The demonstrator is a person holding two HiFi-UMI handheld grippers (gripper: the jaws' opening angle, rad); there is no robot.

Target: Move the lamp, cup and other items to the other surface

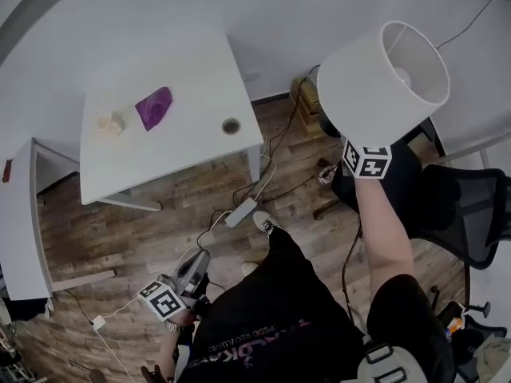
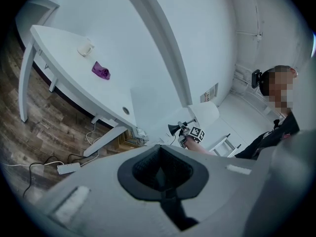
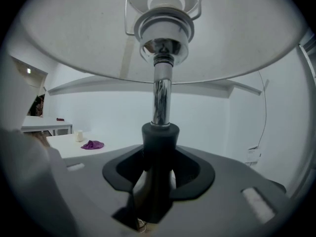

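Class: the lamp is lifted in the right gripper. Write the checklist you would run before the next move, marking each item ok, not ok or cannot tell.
1. Right gripper shut on the lamp stem: ok.
2. Lamp clear of the floor: ok.
3. Left gripper empty: ok.
4. Bare room on the white table beside the cup and purple cloth: ok.
5. Lamp's cord free of snags: cannot tell.

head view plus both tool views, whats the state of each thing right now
lamp, held in the air by its stem, resting on no surface
right tool, shut on lamp
left tool, shut, nothing in it
cup, upright on the white table
purple cloth, crumpled on the table beside the cup
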